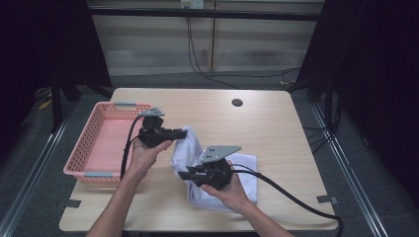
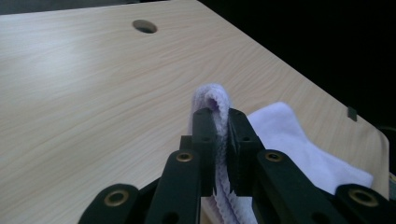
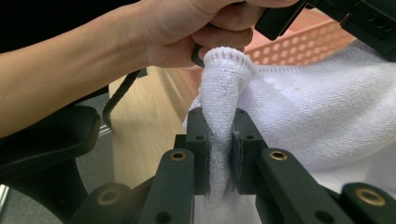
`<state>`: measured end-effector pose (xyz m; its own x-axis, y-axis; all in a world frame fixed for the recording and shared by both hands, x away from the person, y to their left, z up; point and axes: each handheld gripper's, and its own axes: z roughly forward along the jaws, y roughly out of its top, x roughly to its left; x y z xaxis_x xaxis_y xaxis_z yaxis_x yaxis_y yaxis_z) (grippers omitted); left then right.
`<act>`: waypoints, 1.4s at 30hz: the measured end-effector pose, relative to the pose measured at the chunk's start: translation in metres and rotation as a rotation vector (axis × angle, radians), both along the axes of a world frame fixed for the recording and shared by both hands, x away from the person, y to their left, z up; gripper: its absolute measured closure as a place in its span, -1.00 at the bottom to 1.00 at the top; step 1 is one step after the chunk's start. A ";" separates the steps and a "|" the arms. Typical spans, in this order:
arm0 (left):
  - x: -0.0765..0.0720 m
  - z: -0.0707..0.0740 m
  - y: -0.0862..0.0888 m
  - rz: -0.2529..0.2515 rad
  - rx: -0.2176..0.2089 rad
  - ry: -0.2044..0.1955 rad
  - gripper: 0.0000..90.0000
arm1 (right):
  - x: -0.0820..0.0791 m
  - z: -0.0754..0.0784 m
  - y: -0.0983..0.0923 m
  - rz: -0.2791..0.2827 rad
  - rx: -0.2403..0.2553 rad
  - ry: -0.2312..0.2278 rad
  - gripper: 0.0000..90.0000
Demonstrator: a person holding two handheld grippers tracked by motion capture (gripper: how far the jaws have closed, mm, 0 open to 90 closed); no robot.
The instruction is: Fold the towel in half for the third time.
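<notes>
white terry towel [image 1: 197, 153] is held off the surface [image 1: 276, 123] near its front middle, bunched and folded, one part still draped on the wood. stitched hem and looped pile are seen up close. left gripper [image 1: 184, 133] fingers are clamped on a folded edge; right gripper [image 1: 181, 175] fingers are clamped on a twisted corner. pink basket [image 1: 91, 143] sits at the left edge.

Basket [image 1: 106, 143] lies left of towel [image 1: 244, 165] on table [image 1: 276, 128].
</notes>
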<state>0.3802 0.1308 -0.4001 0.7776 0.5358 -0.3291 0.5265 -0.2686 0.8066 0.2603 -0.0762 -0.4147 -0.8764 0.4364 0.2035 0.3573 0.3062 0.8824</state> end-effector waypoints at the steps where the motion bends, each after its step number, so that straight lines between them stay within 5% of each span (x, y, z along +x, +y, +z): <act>1: 0.000 0.002 -0.008 -0.009 -0.003 -0.005 0.86 | -0.003 0.001 -0.007 -0.009 0.004 -0.007 0.78; 5: 0.000 0.005 -0.041 -0.044 0.027 -0.017 0.85 | -0.011 0.003 -0.034 -0.056 0.015 -0.015 0.77; 17: -0.005 -0.020 -0.117 -0.136 0.063 0.032 0.80 | -0.038 -0.022 -0.099 -0.176 0.012 0.024 0.68; 22: -0.007 -0.044 -0.143 -0.168 0.111 0.056 0.77 | -0.052 -0.037 -0.120 -0.212 -0.024 0.045 0.51; 28: -0.006 -0.058 -0.165 -0.179 0.126 0.074 0.73 | -0.057 -0.048 -0.144 -0.266 -0.063 0.077 0.25; 36: -0.010 -0.054 -0.192 -0.247 0.100 0.080 0.50 | -0.068 -0.045 -0.171 -0.304 -0.069 0.093 -0.09; 39: -0.013 -0.049 -0.191 -0.232 0.075 0.083 0.20 | -0.069 -0.043 -0.182 -0.339 -0.056 0.092 -0.14; 42: -0.014 -0.041 -0.175 -0.201 0.059 0.042 0.03 | -0.060 -0.042 -0.189 -0.376 -0.059 0.090 -0.19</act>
<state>0.3660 -0.0437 -0.4407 0.8572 0.3905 -0.3357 0.4900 -0.4179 0.7650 0.2001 -0.2651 -0.4567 -0.6330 0.7371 0.2367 0.5291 0.1888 0.8273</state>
